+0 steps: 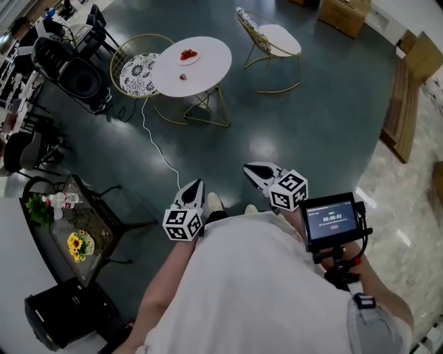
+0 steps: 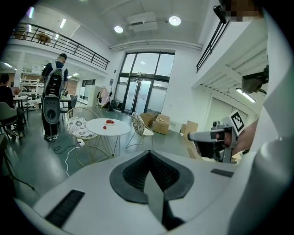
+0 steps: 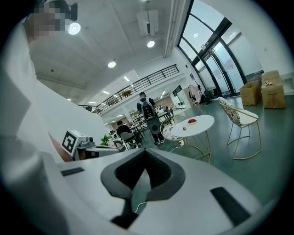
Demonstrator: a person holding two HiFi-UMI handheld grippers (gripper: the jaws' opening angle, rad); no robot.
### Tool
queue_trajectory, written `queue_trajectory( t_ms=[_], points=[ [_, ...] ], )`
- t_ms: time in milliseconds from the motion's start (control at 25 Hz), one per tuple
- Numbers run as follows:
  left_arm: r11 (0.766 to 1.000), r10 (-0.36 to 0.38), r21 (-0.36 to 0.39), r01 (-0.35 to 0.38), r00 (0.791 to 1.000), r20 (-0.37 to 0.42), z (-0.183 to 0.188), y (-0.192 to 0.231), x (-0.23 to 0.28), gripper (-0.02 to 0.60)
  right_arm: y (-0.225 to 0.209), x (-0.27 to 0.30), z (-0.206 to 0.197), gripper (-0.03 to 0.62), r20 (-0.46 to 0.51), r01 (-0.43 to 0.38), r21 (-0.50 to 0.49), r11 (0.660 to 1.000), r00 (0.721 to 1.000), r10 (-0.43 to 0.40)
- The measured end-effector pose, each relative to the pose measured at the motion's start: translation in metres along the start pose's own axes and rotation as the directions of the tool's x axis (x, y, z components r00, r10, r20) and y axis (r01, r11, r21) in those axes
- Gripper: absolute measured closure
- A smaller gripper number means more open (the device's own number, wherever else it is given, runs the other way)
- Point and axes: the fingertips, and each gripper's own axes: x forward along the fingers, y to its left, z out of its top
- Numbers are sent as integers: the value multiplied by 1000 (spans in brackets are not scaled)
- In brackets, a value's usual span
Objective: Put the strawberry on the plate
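A round white table (image 1: 208, 69) stands far ahead across the dark floor. On it sits a small white plate (image 1: 188, 55) with red strawberries, and one loose strawberry (image 1: 183, 76) lies nearer the table's front edge. My left gripper (image 1: 196, 184) and right gripper (image 1: 249, 169) hang close to my body, both shut and empty, far from the table. The left gripper view shows the table (image 2: 115, 128), the plate (image 2: 110, 121) and the loose strawberry (image 2: 104, 127) in the distance. In the right gripper view the plate (image 3: 192, 121) and strawberry (image 3: 184, 128) are also small and far.
A patterned wire chair (image 1: 136, 72) stands left of the table and another chair (image 1: 273, 38) to its right. A white cable (image 1: 158, 148) runs over the floor. A black speaker (image 1: 82, 79) and a glass side table with flowers (image 1: 79, 242) are at the left. Cardboard boxes (image 1: 344, 14) sit at the back.
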Motion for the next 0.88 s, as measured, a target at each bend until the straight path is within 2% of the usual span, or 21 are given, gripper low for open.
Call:
queue_trajectory(
  t_ms=[200,680,880],
  points=[
    [1000,2,9,-2,1000,3,2,4,20,575,-23,7,-6,588,-2,0,7,1000,1000,0],
    [1000,-20,23,20,1000,-2,8,-6,9,575,-11,-6,-4,588,-8,20,12,1000,1000,-20],
    [999,-34,11,34,999,-7,11,-1,25,575,-28,3,-3,588,-12,34,20,999,999,-34]
  ],
)
